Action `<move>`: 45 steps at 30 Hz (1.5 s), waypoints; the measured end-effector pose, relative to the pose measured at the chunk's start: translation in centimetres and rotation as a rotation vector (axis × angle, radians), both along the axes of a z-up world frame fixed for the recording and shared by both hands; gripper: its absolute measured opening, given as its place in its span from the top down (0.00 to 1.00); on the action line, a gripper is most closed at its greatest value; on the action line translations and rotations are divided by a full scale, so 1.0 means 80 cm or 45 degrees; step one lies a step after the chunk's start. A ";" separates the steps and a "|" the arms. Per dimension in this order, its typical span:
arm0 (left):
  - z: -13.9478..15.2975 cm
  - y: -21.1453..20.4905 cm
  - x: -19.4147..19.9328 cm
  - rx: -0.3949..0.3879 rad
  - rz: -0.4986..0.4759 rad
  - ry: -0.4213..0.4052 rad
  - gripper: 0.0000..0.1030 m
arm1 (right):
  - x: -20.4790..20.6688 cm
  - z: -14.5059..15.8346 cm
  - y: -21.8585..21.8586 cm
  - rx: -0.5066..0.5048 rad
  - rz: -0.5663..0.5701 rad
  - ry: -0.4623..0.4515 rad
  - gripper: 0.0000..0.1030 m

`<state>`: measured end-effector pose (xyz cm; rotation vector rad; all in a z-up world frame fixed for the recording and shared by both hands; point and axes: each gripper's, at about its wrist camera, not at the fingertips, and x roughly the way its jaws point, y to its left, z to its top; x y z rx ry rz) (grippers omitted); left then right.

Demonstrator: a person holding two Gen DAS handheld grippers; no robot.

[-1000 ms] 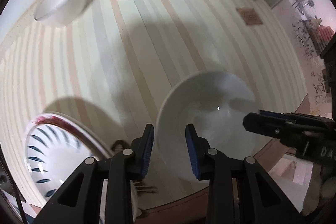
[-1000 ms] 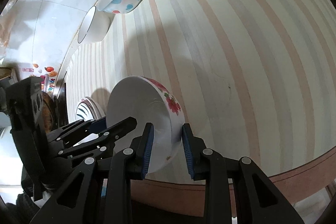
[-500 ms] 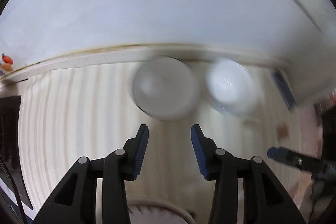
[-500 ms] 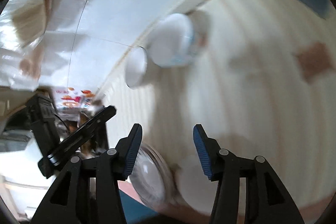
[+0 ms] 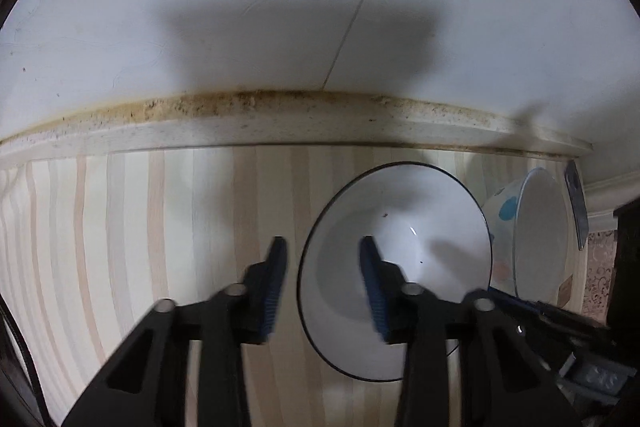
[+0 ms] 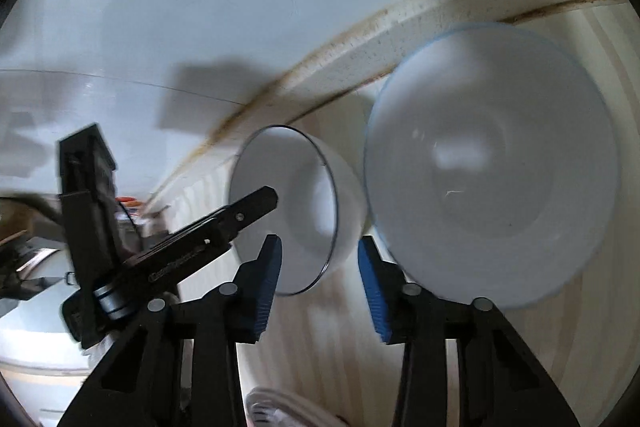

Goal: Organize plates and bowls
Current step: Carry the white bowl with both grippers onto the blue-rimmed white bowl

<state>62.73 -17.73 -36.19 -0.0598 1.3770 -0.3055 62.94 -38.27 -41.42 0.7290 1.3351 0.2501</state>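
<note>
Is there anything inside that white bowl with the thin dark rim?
Empty. The left wrist view looks straight into the white bowl and shows only bare glazed inside with a couple of tiny specks.

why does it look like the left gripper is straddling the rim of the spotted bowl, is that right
Not quite. In the left wrist view the left gripper straddles the near rim of the plain white dark-rimmed bowl. The jaws are closing but not yet touching it. The white bowl with blue and pink spots sits beside it, untouched.
</note>
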 end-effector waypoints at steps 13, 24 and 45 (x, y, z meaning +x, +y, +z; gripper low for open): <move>0.035 -0.008 -0.043 0.008 -0.010 -0.067 0.73 | -0.019 0.022 0.021 -0.112 0.024 -0.054 0.83; 0.095 -0.033 -0.163 -0.043 -0.109 -0.169 0.73 | -0.128 0.078 -0.011 -0.157 0.051 -0.151 0.83; 0.101 -0.133 -0.322 -0.082 -0.447 -0.101 0.73 | -0.382 0.121 -0.112 -0.223 -0.133 -0.150 0.83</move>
